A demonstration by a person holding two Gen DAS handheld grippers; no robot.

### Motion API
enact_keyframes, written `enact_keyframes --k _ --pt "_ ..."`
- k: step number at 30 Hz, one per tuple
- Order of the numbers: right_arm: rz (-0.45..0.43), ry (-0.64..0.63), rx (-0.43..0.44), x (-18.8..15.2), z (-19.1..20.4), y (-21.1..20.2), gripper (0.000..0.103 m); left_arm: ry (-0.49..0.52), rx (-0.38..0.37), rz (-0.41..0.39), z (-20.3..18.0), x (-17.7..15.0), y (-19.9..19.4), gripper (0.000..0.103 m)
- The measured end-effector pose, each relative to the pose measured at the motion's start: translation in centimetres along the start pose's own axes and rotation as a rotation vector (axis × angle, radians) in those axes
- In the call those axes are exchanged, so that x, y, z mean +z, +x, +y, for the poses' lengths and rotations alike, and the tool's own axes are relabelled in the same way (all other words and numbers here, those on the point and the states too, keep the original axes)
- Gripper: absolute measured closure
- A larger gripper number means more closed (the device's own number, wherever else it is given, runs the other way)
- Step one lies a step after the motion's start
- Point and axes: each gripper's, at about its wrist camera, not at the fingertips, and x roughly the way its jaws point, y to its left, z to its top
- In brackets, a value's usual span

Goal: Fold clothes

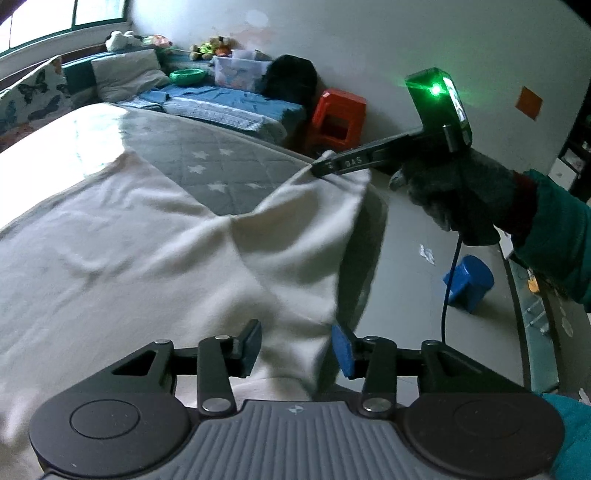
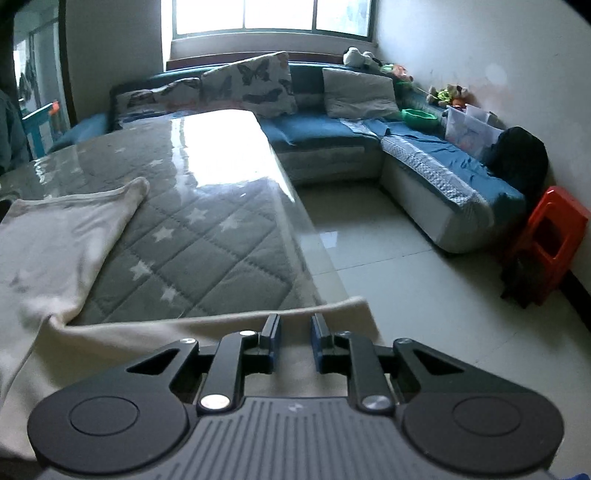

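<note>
White cloth (image 1: 129, 251) lies on the table (image 2: 207, 229); right hand-held gripper (image 1: 327, 168) pinches its raised corner, left hand-held gripper (image 1: 295, 347) gapes around the hem. Risk: hem sags free, skewing the fold.

Your light comes from the window (image 2: 273, 14), blown out white, and it throws hard glare across the glossy desk (image 2: 221, 136). Elsewhere the room looks dim and bluish. Edges bend with fisheye distortion, and a green lamp (image 1: 436, 89) flares.
</note>
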Motion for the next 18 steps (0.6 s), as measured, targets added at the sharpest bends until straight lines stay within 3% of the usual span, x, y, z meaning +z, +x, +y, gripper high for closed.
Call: enact_keyframes --k 4,12,14,18 --pt "-0.018 -0.033 0.018 1.4 0.5 -0.4 0.087 -0.065 0.072 -0.029 2.1 0.6 -1.4 0.053" --pt "0.010 -0.112 0.287 4.6 6.6 0.6 0.086 -0.282 0.281 -0.057 8.8 2.4 -2.7 0.052" --pt "0.022 -0.131 0.325 5.5 8.4 1.6 0.081 -0.315 0.323 -0.051 10.6 2.8 -2.6 0.052" --pt "0.038 -0.138 0.347 7.1 11.6 4.2 0.080 -0.377 0.402 -0.039 14.2 3.6 -2.5 0.052"
